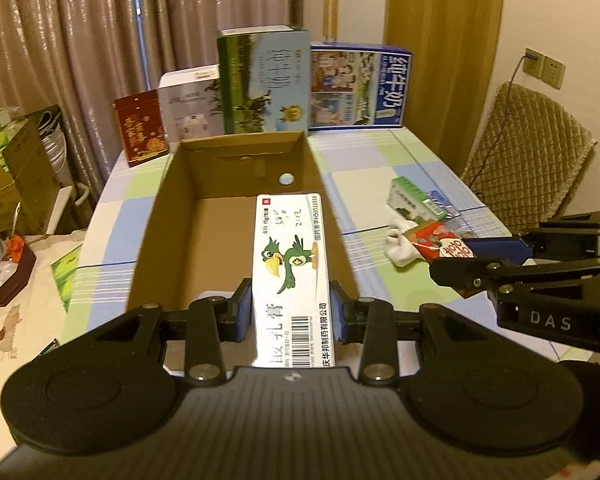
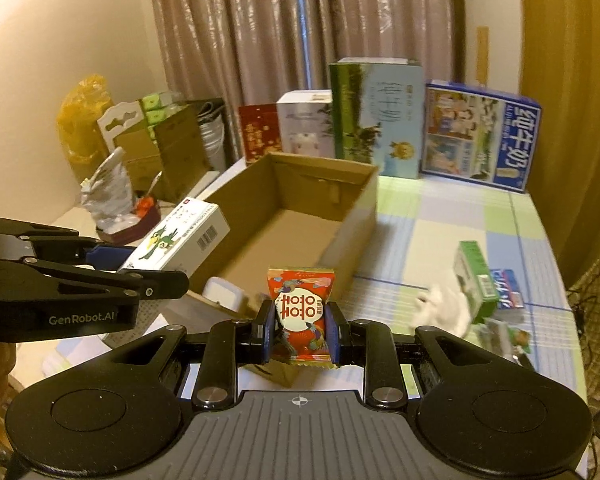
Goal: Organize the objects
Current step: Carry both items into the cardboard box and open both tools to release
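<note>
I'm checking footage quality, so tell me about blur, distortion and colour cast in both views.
Left wrist view: warm yellowish cast, fisheye bends the curtains, white ointment box sharp. Right wrist view: same cast, white cloth smeared, red candy packet crisp.

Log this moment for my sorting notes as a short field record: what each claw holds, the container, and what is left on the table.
left claw: shut on white ointment box, held over the box's near end
right claw: shut on red candy packet
container: open cardboard box, interior looks bare
left on table: green carton, white cloth, blue packet
backdrop: milk cartons upright behind the box
surface: checked tablecloth
</note>
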Demonstrator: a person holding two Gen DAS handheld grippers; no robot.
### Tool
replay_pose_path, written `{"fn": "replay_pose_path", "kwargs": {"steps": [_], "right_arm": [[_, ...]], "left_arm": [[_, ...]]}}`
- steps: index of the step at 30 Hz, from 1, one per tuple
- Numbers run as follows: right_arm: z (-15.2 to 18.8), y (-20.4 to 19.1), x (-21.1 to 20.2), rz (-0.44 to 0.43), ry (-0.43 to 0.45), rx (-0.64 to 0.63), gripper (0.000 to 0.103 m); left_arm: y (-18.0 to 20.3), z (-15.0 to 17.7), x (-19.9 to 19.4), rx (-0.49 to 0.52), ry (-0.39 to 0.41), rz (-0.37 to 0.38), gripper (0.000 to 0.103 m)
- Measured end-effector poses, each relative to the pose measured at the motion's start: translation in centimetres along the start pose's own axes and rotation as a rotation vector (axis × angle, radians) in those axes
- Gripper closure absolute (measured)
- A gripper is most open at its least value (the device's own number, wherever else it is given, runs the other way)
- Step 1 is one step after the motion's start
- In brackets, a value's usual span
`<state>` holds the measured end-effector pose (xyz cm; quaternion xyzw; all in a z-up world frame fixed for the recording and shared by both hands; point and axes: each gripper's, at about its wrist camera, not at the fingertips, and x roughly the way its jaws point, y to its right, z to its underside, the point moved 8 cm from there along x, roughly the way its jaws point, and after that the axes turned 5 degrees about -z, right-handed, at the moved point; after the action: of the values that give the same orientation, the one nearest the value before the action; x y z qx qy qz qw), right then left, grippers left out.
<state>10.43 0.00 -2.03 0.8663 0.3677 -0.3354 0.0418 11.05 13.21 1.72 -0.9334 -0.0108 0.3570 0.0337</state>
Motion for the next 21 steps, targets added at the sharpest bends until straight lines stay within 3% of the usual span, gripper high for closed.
{"fn": "replay_pose_path", "kwargs": {"steps": [9, 21], "right_arm": [[-1.0, -1.4, 2.9, -0.022, -0.015, 0.006, 0.08], [-3.5, -0.3, 8.0, -0.057, -0.042, 0.075, 0.08]], "left_arm": [[-3.3, 0.1, 0.9, -0.03, -0.016, -0.01, 0.07], [-6.2, -2.5, 5.5, -0.006, -0.052, -0.006, 0.07]]}}
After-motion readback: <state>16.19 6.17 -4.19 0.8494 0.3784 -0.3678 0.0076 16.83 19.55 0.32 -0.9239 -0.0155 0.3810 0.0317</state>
